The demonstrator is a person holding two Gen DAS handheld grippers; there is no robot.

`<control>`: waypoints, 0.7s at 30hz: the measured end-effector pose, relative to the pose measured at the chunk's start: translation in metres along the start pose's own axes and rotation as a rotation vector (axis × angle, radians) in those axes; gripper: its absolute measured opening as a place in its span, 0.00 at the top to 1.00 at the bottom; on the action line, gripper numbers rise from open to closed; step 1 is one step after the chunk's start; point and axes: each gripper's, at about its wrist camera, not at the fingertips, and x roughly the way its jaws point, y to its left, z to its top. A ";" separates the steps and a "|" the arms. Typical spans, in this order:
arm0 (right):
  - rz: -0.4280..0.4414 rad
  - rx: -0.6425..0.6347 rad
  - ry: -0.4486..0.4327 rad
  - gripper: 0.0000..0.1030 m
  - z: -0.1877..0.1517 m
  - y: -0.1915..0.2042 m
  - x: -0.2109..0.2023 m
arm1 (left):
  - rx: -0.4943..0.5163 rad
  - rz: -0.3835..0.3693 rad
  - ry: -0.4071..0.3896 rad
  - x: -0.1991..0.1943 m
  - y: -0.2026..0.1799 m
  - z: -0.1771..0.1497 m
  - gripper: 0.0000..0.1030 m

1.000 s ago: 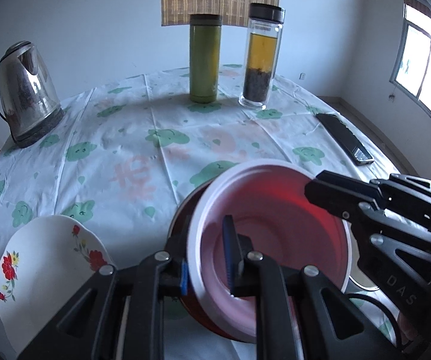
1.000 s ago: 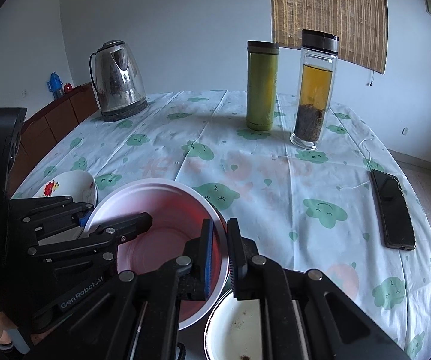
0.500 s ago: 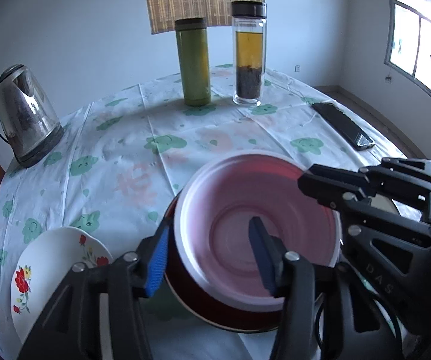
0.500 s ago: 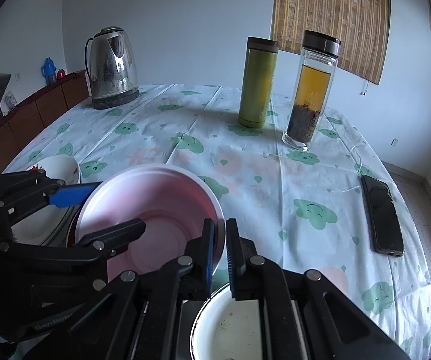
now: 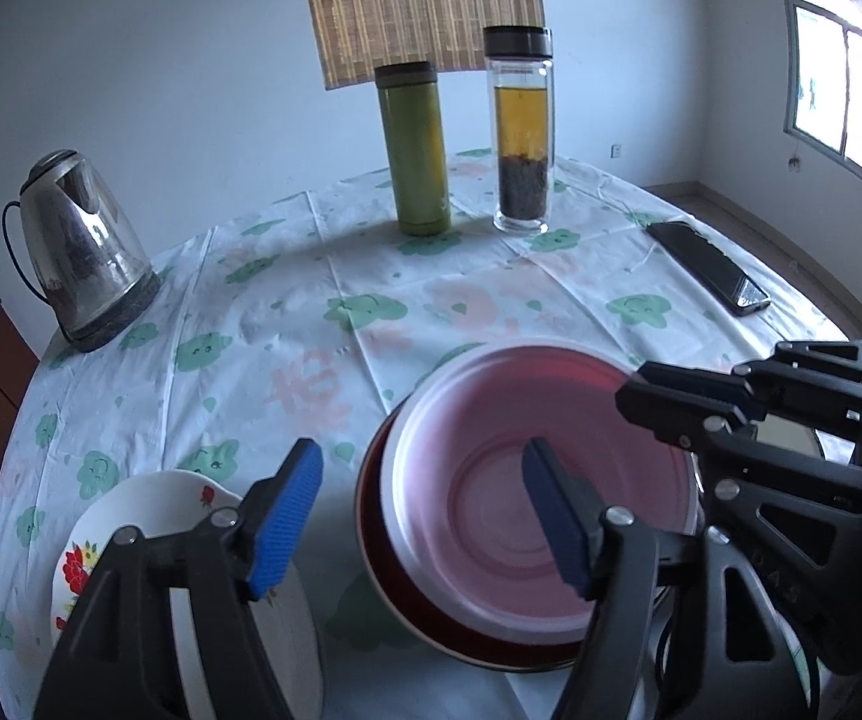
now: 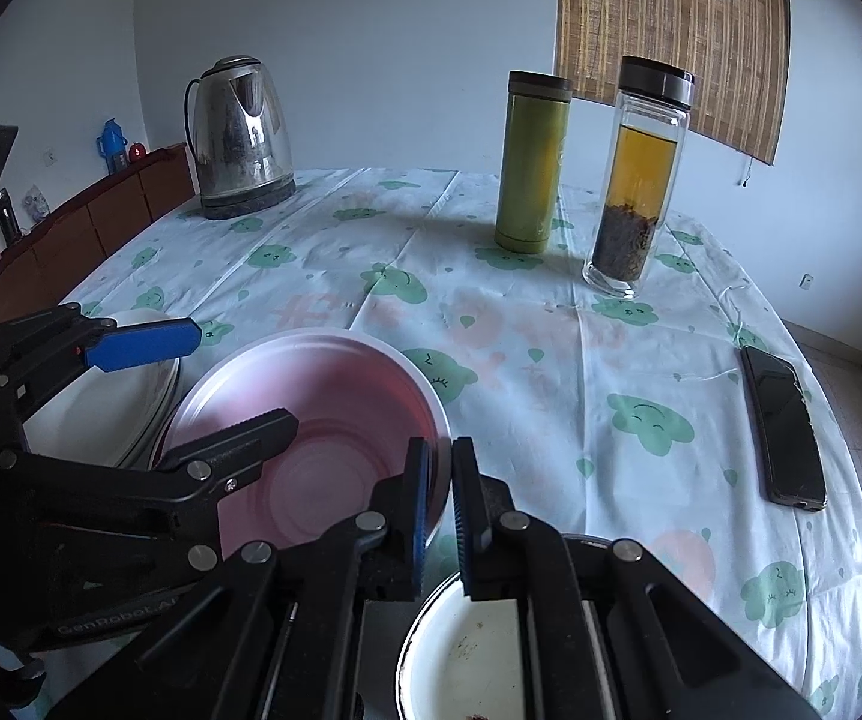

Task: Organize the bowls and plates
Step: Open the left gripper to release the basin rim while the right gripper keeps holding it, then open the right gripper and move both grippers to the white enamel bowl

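A: So, table (image 5: 323, 276) first: pink bowl (image 5: 527, 516) is sitting nested in a red bowl (image 5: 389, 576), floral plate (image 5: 149, 516) just left of it.
B: Which hand's on it?
A: Right gripper (image 6: 440, 492) is pinching the pink bowl's near-right rim, jaws clamped. Left gripper (image 5: 425, 510) is opening, straddling the left rim (pads not touching).
B: Right's nearer, then.

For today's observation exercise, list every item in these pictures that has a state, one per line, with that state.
Left gripper: jaws opening, pads off the bowl rim.
Right gripper: shut on the pink bowl rim.
Pink bowl: upright, nested in a red bowl.
Green flask: upright, capped.
Glass tea bottle: upright, capped, partly full.
Kettle: lid shut.
Phone: flat, screen dark.
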 end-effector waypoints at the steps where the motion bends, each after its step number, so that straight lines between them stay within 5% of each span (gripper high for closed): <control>1: 0.006 0.002 -0.003 0.91 -0.001 -0.001 0.000 | -0.003 -0.002 0.002 0.001 0.000 0.000 0.31; 21: 0.044 0.012 -0.024 0.90 -0.005 -0.004 -0.003 | -0.022 0.010 0.004 0.002 0.004 -0.002 0.21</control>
